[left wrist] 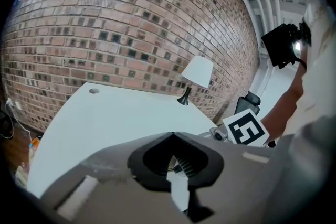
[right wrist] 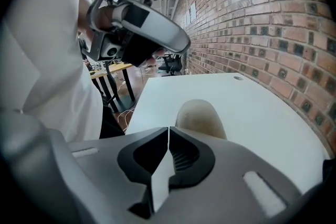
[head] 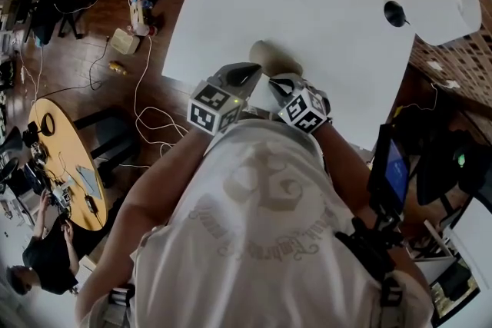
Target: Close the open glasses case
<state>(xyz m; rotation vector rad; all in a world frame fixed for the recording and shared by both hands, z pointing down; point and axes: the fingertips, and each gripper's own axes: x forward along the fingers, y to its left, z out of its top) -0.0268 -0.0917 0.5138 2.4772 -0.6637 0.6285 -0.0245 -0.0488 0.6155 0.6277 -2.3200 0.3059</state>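
Note:
The beige glasses case (head: 270,57) lies on the white table (head: 307,4) near its front edge; it shows as a rounded shell with no opening visible. In the right gripper view the case (right wrist: 202,119) sits just beyond my right gripper (right wrist: 168,129), whose jaws are shut with nothing between them. My left gripper (left wrist: 173,135) is also shut and empty, and points across the bare tabletop (left wrist: 105,118). In the head view the left gripper (head: 250,73) and the right gripper (head: 278,82) sit side by side just short of the case.
A white lamp (head: 440,5) on a black stem stands at the table's far right corner, seen also as the lamp (left wrist: 197,73). A brick wall (left wrist: 131,23) runs behind the table. Cables and a round wooden table (head: 65,165) are on the floor at the left.

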